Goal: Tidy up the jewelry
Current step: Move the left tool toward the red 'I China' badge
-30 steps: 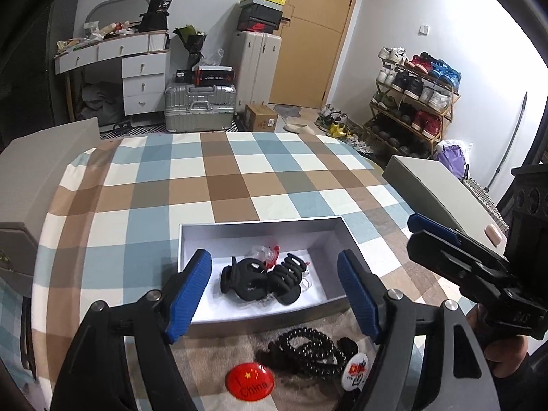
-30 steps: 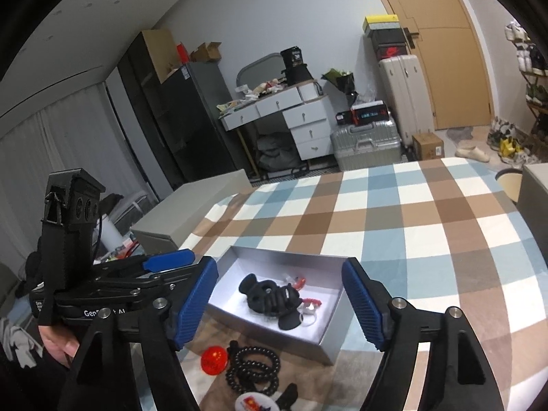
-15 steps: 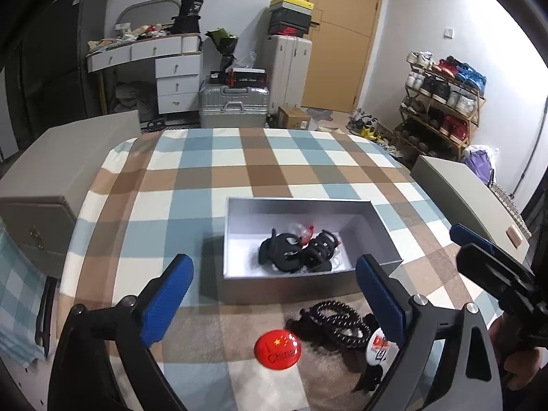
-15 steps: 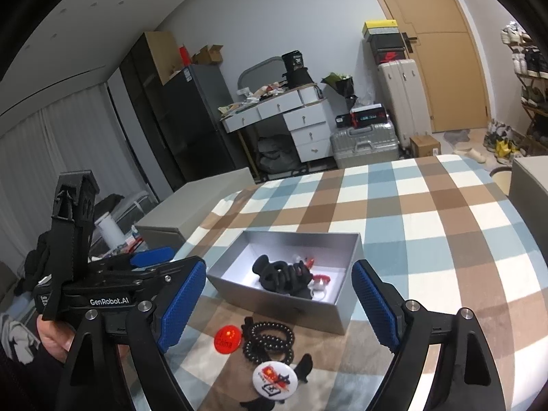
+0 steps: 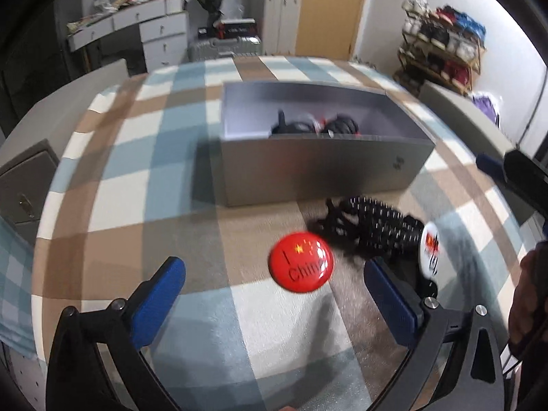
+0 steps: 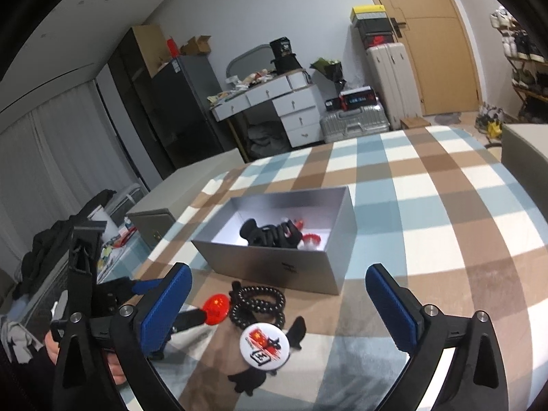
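Observation:
A red round badge point(image 5: 300, 262) lies on the checked cloth just ahead of my left gripper point(image 5: 272, 270). Its jaws are opening wide, with nothing pressed between the pads. Right of the badge lies a coil of black beads point(image 5: 370, 229), then a white badge point(image 5: 431, 250). Behind them stands the grey box point(image 5: 308, 167) with black hair claws point(image 5: 308, 125) inside. My right gripper point(image 6: 279, 274) hovers over the beads point(image 6: 258, 303) and the white badge point(image 6: 263, 342), its jaws also opening and empty. A black clip point(image 6: 253, 376) lies partly under that badge.
The table point(image 6: 445, 205) carries a blue, brown and white checked cloth. Grey cabinets point(image 5: 24, 185) flank it on both sides. Behind are a white desk point(image 6: 274, 102), suitcases point(image 6: 356, 125), a shoe rack point(image 5: 441, 44) and a wooden door. A hand point(image 6: 51, 346) holds the left gripper.
Both grippers have sunk toward the table and their jaws have spread wider. The left view has tipped down and closed in on the red badge, so the box shows its near wall.

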`<state>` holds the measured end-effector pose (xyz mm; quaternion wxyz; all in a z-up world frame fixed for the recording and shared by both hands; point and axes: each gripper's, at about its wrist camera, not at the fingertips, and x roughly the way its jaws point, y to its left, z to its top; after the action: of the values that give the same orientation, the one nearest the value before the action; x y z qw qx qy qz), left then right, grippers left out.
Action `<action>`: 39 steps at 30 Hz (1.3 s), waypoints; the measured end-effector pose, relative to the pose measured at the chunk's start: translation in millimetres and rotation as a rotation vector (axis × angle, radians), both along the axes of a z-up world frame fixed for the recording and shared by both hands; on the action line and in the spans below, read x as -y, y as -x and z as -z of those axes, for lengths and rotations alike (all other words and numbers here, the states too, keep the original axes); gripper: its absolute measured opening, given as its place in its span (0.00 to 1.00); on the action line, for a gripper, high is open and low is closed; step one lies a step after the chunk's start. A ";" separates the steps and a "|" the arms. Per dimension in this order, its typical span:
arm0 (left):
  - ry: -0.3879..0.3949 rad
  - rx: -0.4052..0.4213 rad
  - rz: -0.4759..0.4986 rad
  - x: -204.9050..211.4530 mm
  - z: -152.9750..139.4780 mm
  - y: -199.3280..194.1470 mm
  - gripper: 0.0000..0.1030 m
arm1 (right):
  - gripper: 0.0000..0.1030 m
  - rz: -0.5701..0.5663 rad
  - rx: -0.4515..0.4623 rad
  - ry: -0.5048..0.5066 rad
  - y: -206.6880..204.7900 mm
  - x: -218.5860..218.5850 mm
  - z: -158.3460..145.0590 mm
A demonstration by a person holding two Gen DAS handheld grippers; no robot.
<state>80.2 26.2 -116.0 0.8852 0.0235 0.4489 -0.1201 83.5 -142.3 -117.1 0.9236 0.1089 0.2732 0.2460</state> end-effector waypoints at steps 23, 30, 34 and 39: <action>-0.077 -0.034 0.100 17.6 9.2 -9.9 0.69 | 1.00 0.013 -0.064 -0.036 -0.7 9.8 15.2; -0.086 -0.034 0.148 24.3 5.3 -8.1 0.36 | 1.00 0.015 -0.080 -0.050 -2.9 11.9 19.0; -0.089 -0.039 0.149 23.7 4.8 -8.3 0.36 | 1.00 0.015 -0.084 -0.051 -3.1 12.4 19.6; -0.081 -0.037 0.135 21.8 2.3 -8.3 0.36 | 1.00 0.030 -0.087 -0.047 -2.1 15.9 20.8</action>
<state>88.6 4.4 -118.2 0.8650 0.0874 0.4669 -0.1618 85.6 -158.2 -137.9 0.9115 0.1454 0.3057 0.2337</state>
